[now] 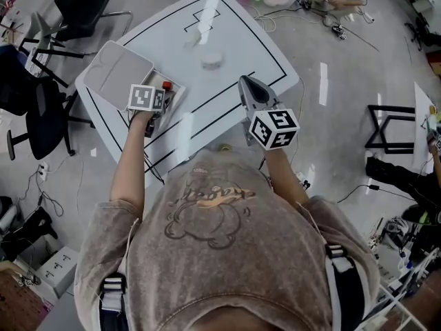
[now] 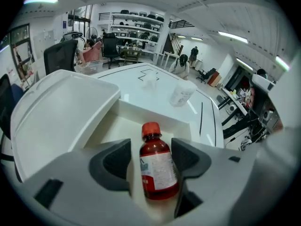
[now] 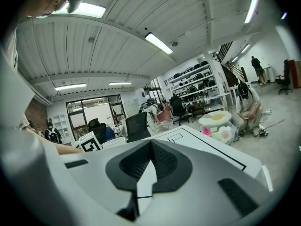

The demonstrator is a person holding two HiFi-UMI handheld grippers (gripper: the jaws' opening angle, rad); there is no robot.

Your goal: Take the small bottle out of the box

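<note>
Small bottle (image 2: 157, 171) not yet out: sits in open box (image 2: 141, 109), counter (image 1: 234, 40) left corner. L gripper (image 2: 150, 149) spread round it, no firm pinch. R gripper (image 3: 150, 159) pressed together, empty. Grasp + lift remain.

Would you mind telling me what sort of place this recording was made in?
Most likely a robotics lab or workshop in an open-plan room: a white table marked with black lines, office chairs beside it, and shelves loaded with equipment along the back wall.
</note>
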